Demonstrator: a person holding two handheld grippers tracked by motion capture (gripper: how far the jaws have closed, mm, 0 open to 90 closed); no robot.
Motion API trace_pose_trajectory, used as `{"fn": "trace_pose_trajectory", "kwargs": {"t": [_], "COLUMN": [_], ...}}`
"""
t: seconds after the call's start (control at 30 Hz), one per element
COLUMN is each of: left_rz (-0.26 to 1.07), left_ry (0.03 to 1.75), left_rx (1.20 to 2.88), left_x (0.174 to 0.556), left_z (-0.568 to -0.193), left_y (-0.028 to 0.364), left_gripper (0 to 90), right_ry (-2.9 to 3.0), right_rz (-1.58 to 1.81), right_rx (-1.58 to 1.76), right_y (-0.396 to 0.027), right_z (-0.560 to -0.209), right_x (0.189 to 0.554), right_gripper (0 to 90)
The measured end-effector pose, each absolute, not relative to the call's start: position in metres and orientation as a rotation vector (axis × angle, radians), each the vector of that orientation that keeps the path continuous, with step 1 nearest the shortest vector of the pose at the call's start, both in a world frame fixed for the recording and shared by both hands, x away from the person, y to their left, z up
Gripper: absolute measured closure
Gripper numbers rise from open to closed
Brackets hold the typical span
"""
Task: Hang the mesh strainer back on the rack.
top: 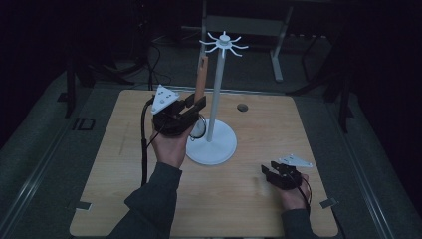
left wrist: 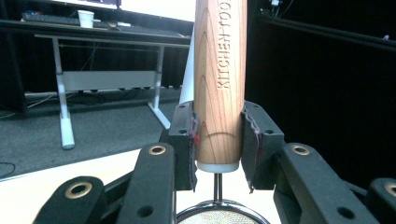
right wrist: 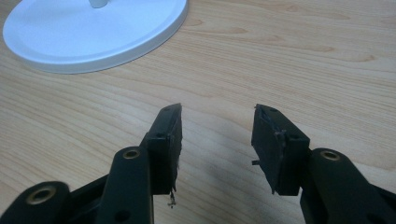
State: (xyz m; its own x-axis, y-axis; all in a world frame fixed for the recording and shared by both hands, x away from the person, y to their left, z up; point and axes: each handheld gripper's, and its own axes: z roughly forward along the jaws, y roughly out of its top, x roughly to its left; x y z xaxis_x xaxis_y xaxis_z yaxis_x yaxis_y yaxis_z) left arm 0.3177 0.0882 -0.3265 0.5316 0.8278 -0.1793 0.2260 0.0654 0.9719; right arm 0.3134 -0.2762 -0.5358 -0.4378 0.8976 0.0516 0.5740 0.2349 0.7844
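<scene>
Wooden-handled strainer (left wrist: 219,79) upright in left gripper (left wrist: 217,140), beside white stand (top: 215,99).

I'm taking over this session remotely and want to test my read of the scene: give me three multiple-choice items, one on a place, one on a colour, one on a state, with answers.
1. Where does the white rack's round base stand?
A. Near the table's middle, between the two grippers
B. At the table's near right corner
C. On the floor behind the table

2. What colour is the handle held in the left gripper?
A. Black
B. Light wood brown
C. Red

3. How does the right gripper stand?
A. Shut on the rack's pole
B. Shut on a cup
C. Open, holding nothing

Answers:
1 A, since the high view shows the base on the wooden table between the hands.
2 B, since the left gripper view shows wood grain with engraved lettering between the jaws.
3 C, since the right gripper view shows bare tabletop in the gap between the jaws.
</scene>
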Motion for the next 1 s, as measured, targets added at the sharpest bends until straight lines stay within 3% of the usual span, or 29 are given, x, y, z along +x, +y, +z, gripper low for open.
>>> {"fn": "trace_pose_trajectory", "kwargs": {"t": [1.0], "left_rz": [0.517], "left_ry": [0.978], "left_rx": [1.47], "left_x": [0.34], "left_z": [-0.312], "left_y": [0.086], "left_gripper": [68.9], "right_ry": [2.096], "right_rz": [1.07], "right_rx": [1.353], "right_y": [-0.277], "right_z": [-0.535], "right_x": [0.313], "right_gripper": [52.4]}}
